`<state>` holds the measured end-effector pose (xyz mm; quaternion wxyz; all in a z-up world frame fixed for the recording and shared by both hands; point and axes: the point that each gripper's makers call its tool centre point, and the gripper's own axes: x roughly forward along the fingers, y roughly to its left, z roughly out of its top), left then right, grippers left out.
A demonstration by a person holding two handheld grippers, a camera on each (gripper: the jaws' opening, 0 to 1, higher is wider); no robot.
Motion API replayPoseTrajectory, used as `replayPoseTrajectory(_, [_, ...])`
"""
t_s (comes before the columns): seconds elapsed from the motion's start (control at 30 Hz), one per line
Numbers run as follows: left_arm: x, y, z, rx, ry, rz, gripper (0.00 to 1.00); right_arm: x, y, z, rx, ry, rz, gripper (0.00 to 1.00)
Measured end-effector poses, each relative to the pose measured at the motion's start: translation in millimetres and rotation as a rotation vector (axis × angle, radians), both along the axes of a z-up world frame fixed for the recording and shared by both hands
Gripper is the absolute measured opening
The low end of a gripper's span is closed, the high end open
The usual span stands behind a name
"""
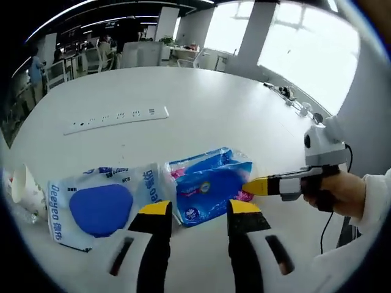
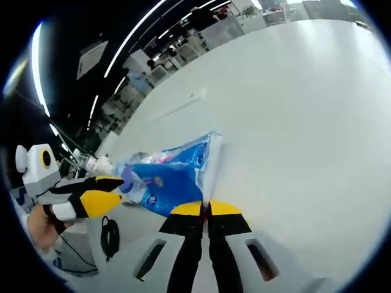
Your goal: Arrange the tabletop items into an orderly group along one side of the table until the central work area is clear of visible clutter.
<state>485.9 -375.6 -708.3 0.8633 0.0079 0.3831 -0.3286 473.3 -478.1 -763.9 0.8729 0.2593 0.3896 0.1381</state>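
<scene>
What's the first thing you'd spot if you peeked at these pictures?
The bright blue tissue pack on the big white table, with the right gripper shut on its edge. Beside it lies a white wipes pack with a blue lid, and the left gripper is open just in front of both. Farther off lies a long white power strip.

a large white table (image 1: 201,97) fills the room's foreground. beyond its far edge, at about 11 o'clock in the left gripper view, stand white office chairs (image 1: 91,60) and a person (image 1: 35,72). bright windows (image 1: 305,43) glow at 1 o'clock. in the right gripper view, ceiling light strips (image 2: 131,43) run at 11 o'clock.
</scene>
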Motion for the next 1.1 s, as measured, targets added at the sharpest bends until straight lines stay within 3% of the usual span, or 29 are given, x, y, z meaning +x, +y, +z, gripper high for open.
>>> replayPoseTrajectory(0.23, [-13.1,3,11.8,-0.038,-0.024,-0.010,0.36,0,1,1.6,-0.016,-0.012,0.010,0.03])
replayPoseTrajectory(0.4, [-26.2,7,18.5,-0.067,-0.040,-0.011,0.39,2,-3,7.3,-0.039,-0.043,-0.001,0.16])
replayPoseTrajectory(0.57, [-27.2,20,30.8,-0.102,-0.103,0.037,0.62,6,-1,18.1,-0.107,-0.121,0.024,0.45])
replayPoseTrajectory(0.7, [-26.6,31,35.8,-0.097,-0.124,0.069,0.76,4,6,30.0,-0.131,-0.175,0.052,0.59])
replayPoseTrajectory(0.77, [-26.8,38,36.0,-0.098,-0.113,0.096,0.81,5,6,33.9,-0.177,-0.215,0.062,0.69])
replayPoseTrajectory(0.83, [-28.0,41,36.6,-0.112,-0.097,0.118,0.85,2,9,36.3,-0.191,-0.222,0.070,0.85])
replayPoseTrajectory(0.87, [-29.0,44,37.3,-0.123,-0.089,0.128,0.86,-1,10,37.5,-0.195,-0.220,0.074,0.88])
replayPoseTrajectory(1.1, [-36.8,49,45.0,-0.126,-0.108,0.108,0.85,-17,12,43.6,-0.188,-0.209,0.075,0.86])
